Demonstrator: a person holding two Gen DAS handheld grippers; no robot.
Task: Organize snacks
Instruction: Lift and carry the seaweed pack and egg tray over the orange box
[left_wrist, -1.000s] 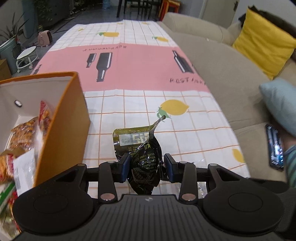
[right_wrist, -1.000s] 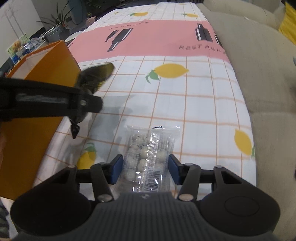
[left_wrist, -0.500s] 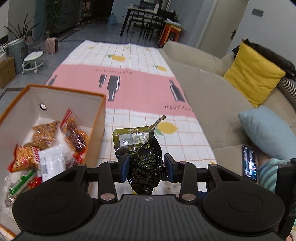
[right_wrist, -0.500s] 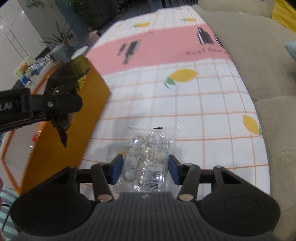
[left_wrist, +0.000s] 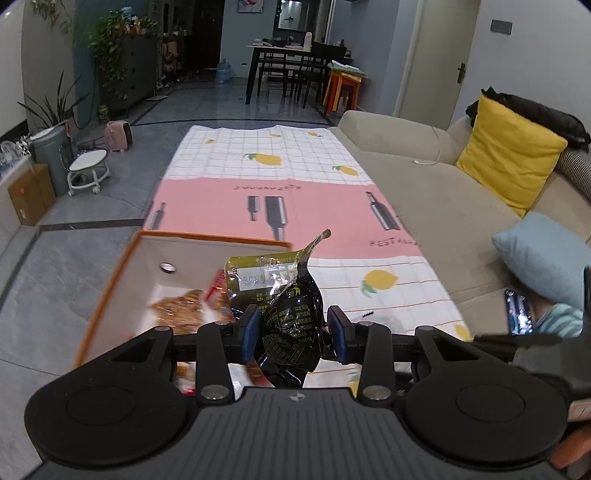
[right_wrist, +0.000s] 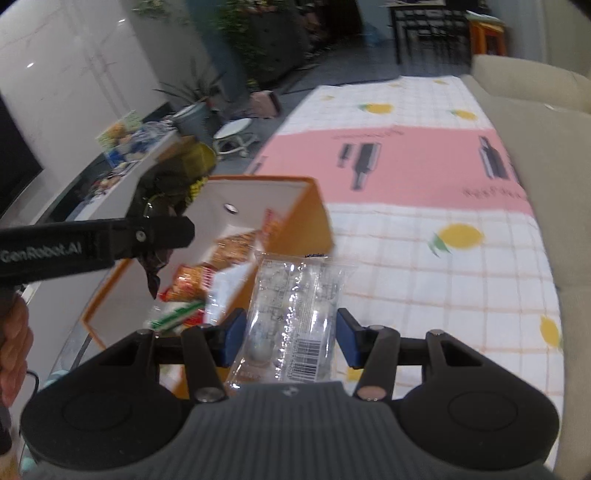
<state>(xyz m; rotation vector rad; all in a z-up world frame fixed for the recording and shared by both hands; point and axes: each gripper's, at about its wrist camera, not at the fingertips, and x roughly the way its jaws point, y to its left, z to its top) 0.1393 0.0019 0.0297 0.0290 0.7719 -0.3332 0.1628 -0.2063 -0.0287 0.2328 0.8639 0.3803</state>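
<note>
My left gripper (left_wrist: 293, 334) is shut on a dark green snack packet (left_wrist: 288, 314) and holds it over the right side of the orange box (left_wrist: 118, 273), which holds several snack packs (left_wrist: 181, 308). In the right wrist view the left gripper (right_wrist: 155, 240) hangs above the box (right_wrist: 310, 218) with the dark packet (right_wrist: 162, 195). My right gripper (right_wrist: 290, 341) is shut on a clear packet of white round sweets (right_wrist: 295, 310), held above the box's near right wall.
The box stands at the left edge of a table with a lemon-print cloth (left_wrist: 266, 206). A beige sofa (left_wrist: 424, 195) with a yellow cushion (left_wrist: 509, 151) and a blue cushion (left_wrist: 543, 258) runs along the right. A phone (left_wrist: 519, 312) lies near the sofa's front.
Both grippers have lifted and moved left, from over the cloth to above the orange box, each still holding its packet. The right wrist view is blurred by motion.
</note>
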